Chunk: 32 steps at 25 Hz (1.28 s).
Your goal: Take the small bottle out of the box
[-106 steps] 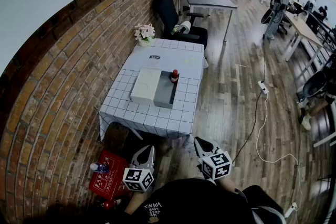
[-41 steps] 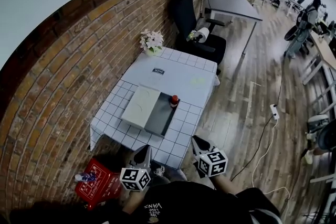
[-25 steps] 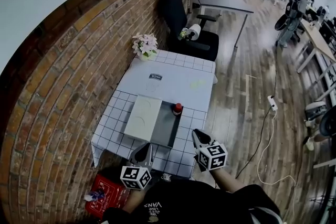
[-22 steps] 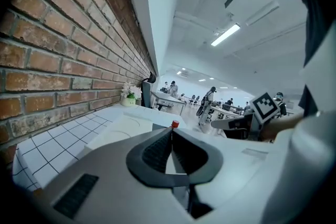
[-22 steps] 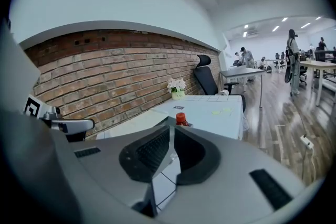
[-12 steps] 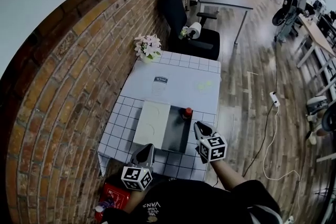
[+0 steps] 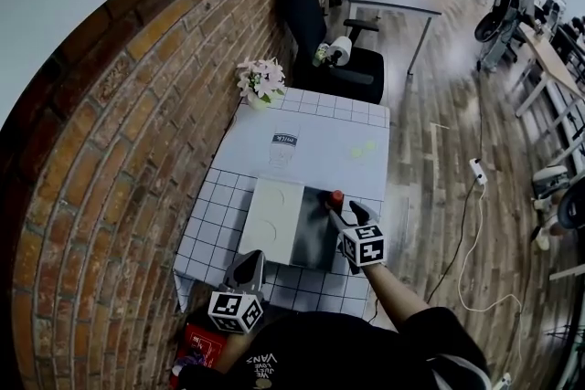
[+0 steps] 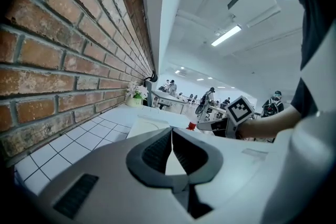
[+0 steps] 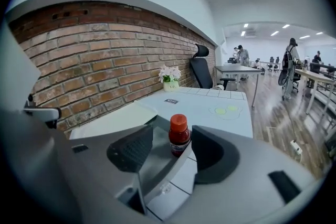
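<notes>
Red cap first: that is my mark. The small bottle [image 9: 179, 136] stands upright in the far right corner of the open grey box [image 7: 311, 242], close against its right wall. The box sits on the checked worktop [image 7: 215, 224], with the white lid [image 7: 271, 219] just beside it on the left.

My right tool [image 7: 345, 210] is low over the box with its jaws opening. The bottle is just ahead of the tips, in line with the gap, and neither pad touches it. My left tool [image 8: 171, 139] hangs low by the near edge of the worktop, jaws together on nothing.

I judge the approach is what matters here. I want the jaws fully wide before I ease forward, so that no pad nudges the bottle and tips it. The right jaw has little room beside the box wall, so I should come in level and centred. I should grip the body below the cap, not the cap itself, which looks too narrow for a sure hold. Once the pads close firmly, a straight lift should clear the rim. If the box looks likely to drag along, my left tool could press on its near edge.
</notes>
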{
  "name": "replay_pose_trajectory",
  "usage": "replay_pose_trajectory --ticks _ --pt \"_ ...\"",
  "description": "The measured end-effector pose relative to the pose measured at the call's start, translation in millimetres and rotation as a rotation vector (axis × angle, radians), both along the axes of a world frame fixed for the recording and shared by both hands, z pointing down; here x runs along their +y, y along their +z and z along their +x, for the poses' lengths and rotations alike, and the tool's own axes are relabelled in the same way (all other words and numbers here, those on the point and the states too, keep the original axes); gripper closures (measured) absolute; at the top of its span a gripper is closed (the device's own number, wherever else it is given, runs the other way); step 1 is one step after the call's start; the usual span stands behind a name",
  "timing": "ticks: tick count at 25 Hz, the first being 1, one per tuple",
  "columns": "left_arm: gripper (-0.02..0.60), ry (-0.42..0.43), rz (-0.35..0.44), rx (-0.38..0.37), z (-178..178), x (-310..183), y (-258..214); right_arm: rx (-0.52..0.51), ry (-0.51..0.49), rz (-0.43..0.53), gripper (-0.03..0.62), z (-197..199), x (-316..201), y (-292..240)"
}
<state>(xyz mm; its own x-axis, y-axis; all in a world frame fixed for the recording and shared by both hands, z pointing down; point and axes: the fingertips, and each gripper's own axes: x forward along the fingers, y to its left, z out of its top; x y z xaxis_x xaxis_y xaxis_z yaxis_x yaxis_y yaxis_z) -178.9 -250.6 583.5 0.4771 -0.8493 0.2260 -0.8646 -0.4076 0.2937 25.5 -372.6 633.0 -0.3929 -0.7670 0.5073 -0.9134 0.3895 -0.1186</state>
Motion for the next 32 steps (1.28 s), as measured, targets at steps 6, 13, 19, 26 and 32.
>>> replay_pose_trajectory --ticks 6,13,19,26,32 --pt "0.569 -0.052 -0.015 0.006 -21 4 3 0.096 -0.008 -0.036 0.353 -7 -26 23" --pt "0.569 -0.103 -0.03 0.002 -43 8 8 0.214 -0.038 -0.081 0.344 -14 -41 47" --pt "0.569 -0.121 -0.039 0.004 -47 11 11 0.33 -0.09 -0.044 0.344 -22 -46 54" --pt "0.569 -0.134 -0.052 0.0 -52 13 16 0.433 -0.12 -0.005 0.37 -19 -50 55" --pt "0.569 -0.135 -0.057 0.001 -54 14 17 0.427 -0.125 0.005 0.376 -21 -49 53"
